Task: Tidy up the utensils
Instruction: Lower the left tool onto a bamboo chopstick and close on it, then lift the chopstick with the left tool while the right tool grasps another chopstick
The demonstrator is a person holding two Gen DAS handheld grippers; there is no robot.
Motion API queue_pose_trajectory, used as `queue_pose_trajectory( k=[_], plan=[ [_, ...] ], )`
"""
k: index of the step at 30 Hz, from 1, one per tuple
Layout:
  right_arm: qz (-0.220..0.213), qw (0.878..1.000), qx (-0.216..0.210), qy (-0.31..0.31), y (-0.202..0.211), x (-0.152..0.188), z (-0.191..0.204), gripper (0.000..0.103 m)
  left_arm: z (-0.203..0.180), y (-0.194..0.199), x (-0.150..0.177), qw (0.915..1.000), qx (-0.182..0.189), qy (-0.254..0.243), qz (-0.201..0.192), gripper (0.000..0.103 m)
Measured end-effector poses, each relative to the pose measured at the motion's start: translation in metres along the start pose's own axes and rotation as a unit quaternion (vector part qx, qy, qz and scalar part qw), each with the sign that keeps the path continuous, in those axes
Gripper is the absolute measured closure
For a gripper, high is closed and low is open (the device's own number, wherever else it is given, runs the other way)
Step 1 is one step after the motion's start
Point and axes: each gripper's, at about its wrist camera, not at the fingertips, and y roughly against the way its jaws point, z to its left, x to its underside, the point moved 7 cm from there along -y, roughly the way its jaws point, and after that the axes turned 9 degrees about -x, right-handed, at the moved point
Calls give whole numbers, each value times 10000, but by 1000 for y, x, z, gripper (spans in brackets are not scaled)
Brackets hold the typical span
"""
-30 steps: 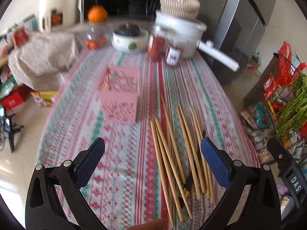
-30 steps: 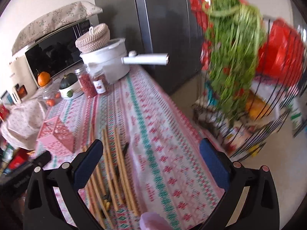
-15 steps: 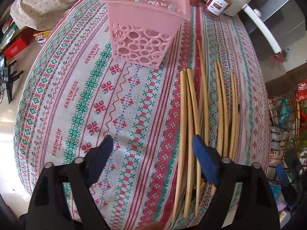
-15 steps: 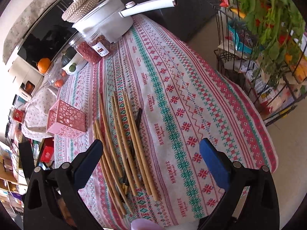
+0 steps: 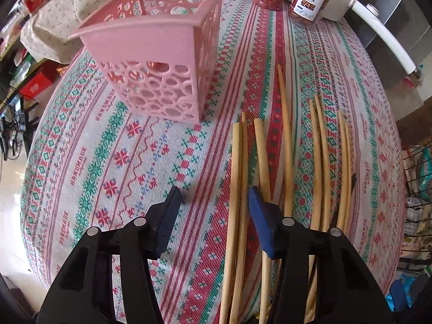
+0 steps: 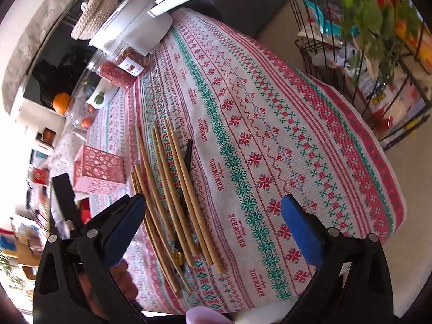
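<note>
Several long bamboo chopsticks [image 5: 286, 145] lie side by side on the patterned tablecloth, with a dark utensil [image 5: 352, 182] among them at the right. A pink perforated basket [image 5: 159, 56] stands beyond and to the left. My left gripper [image 5: 213, 202] is low over the cloth, jaws partly open around the two leftmost chopsticks [image 5: 239, 178], not closed on them. In the right wrist view my right gripper [image 6: 213, 210] is wide open and empty, above the table's near edge, with the chopsticks [image 6: 172, 189] under its left finger and the basket [image 6: 98, 170] farther left.
Two jars [image 5: 310, 0] and a white pot with a long handle [image 5: 383, 29] stand at the far end of the table. A cloth-covered heap [image 5: 54, 27] lies left of the basket. A wire rack with greens [image 6: 378, 40] stands off the table's right side.
My left gripper has dropped down close to the cloth, moved forward toward the basket, and narrowed its jaws around the leftmost chopsticks. My right gripper has tilted down toward the table, still wide open.
</note>
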Motion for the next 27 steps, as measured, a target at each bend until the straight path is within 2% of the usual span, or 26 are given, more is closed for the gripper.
queue_pose_trajectory(
  k=[5, 8, 13, 19, 22, 24, 27],
  plan=[
    [-13, 9999, -81, 84, 5, -2, 4, 5, 5, 6, -4, 9981, 557, 195, 199, 55],
    [-2, 9997, -85, 212, 6, 0, 9, 5, 20, 13, -7, 9986, 488, 194, 114, 55],
    [-39, 9995, -44, 309, 6, 2, 14, 5, 29, 3, -5, 9983, 449, 253, 278, 59],
    [-169, 9986, 150, 471, 6, 0, 13, 5, 19, 1, -7, 9999, 70, -15, 89, 61],
    [-53, 9991, 205, 354, -1, -1, 8, 5, 6, -2, -9, 9998, -97, -141, -88, 76],
    [46, 9994, 225, 246, -10, -1, 5, 5, -3, -4, -13, 9996, -42, -228, -173, 95],
    [62, 9982, 425, 411, -21, -5, 11, 5, -17, -7, -14, 9991, 119, -323, -236, 96]
  ],
)
